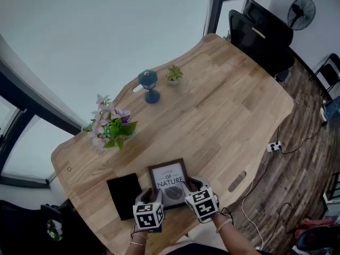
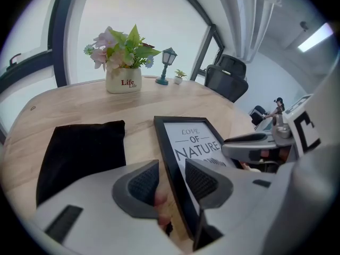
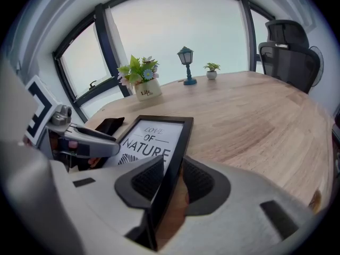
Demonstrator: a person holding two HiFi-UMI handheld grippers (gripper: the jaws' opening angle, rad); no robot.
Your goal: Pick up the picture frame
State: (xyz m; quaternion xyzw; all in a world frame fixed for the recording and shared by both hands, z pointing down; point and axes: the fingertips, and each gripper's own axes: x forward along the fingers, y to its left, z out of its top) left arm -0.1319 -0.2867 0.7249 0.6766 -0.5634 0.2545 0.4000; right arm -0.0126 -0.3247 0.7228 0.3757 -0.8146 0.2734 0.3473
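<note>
Seemingly mid-grasp: picture frame (image 1: 169, 182) flat on table (image 1: 228, 105), lower centre; right gripper (image 3: 172, 179) pinches its right rail, left gripper (image 2: 171, 180) jaws apart astride left rail; lift remains.

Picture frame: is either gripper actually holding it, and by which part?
Picture frame: the right gripper appears clamped on its right side rail. The left gripper straddles its left rail, fingers not yet closed on it.

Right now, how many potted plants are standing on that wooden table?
2. The flower pot with pink blooms stands near the window-side edge, beyond the picture frame; the small green plant sits farther off, beside the blue lantern. None looks hidden.
</note>
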